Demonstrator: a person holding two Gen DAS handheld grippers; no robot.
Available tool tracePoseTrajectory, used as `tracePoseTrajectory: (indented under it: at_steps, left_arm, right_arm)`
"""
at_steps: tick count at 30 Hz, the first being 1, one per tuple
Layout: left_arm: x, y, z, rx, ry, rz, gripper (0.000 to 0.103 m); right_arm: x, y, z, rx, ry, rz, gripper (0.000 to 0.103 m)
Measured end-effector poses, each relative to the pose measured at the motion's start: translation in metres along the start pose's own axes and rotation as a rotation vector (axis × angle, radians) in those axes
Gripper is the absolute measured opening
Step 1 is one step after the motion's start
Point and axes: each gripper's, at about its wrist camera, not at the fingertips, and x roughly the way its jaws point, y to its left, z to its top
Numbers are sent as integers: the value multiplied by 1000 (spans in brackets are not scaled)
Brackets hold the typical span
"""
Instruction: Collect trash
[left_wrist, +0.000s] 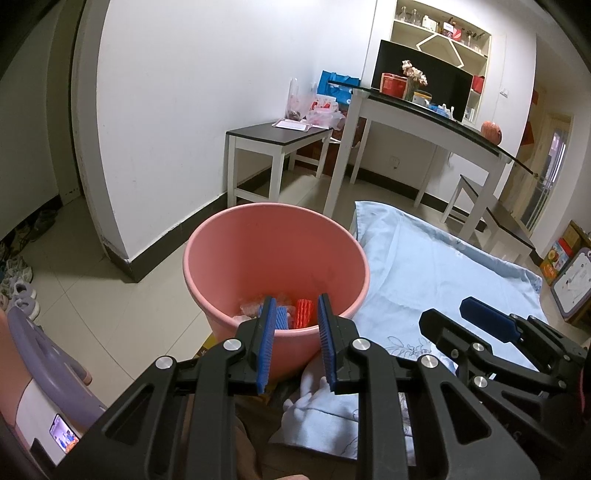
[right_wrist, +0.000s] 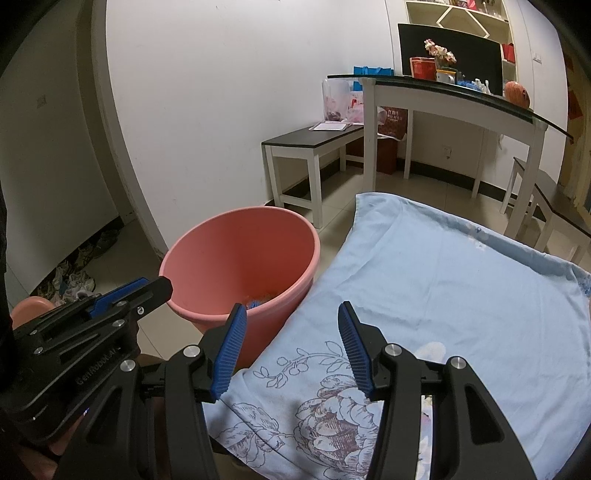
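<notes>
A pink bucket (left_wrist: 275, 258) stands on the tiled floor beside a light-blue flowered cloth (left_wrist: 424, 266). At its bottom lie a red foam net (left_wrist: 304, 312), a blue piece (left_wrist: 282, 318) and a clear wrapper (left_wrist: 250, 307). My left gripper (left_wrist: 297, 300) hovers over the bucket's near rim, open, nothing between its blue pads. In the right wrist view, my right gripper (right_wrist: 292, 306) is open and empty above the line where the bucket (right_wrist: 240, 251) meets the cloth (right_wrist: 443, 295). Each gripper shows in the other's view: the right gripper (left_wrist: 447, 314), the left gripper (right_wrist: 151, 286).
A white table with a dark top (left_wrist: 424, 122) and a low bench (left_wrist: 277, 134) stand by the far wall, with a second bench (right_wrist: 554, 206) at the right. Shoes (right_wrist: 74, 280) lie along the left wall. A purple child's seat (left_wrist: 40, 350) is near left.
</notes>
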Motion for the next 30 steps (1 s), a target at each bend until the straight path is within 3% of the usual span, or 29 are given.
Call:
tracePoseTrajectory:
  at_steps: [30]
  left_arm:
    - [6,3,-15,4,16,12,23]
  right_arm:
    - [7,-5,-4,7,13,2,51]
